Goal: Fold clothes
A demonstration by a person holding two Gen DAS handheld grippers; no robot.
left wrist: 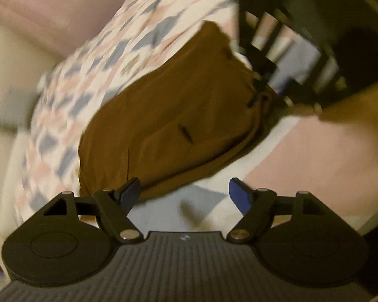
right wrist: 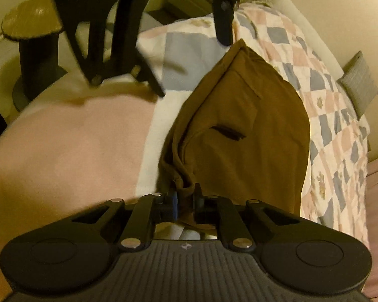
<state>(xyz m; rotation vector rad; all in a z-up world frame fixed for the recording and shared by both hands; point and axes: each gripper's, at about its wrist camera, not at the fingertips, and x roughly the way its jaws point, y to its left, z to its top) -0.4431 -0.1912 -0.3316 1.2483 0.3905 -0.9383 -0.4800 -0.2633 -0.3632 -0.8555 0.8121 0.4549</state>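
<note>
A brown garment [left wrist: 176, 125] lies folded on a patchwork quilt [left wrist: 93, 75], with a dark slit on its top layer. In the right wrist view the brown garment [right wrist: 251, 138] stretches away from me, and my right gripper [right wrist: 186, 198] is shut on its near bunched corner. The left wrist view shows the right gripper [left wrist: 262, 98] pinching that corner at the garment's far right. My left gripper [left wrist: 185, 191] is open just off the garment's near edge, with only quilt between its blue pads [left wrist: 239, 193]. From the right wrist view the left gripper [right wrist: 192, 68] hovers open beyond the garment's far end.
The quilt [right wrist: 327, 115] covers a bed, with a plain pink cloth [right wrist: 63, 151] beside the garment. A grey cushion [right wrist: 360, 85] lies at the bed's far edge. A round dark stool [right wrist: 30, 25] stands off the bed. A person's bare arm [left wrist: 352, 105] holds the right gripper.
</note>
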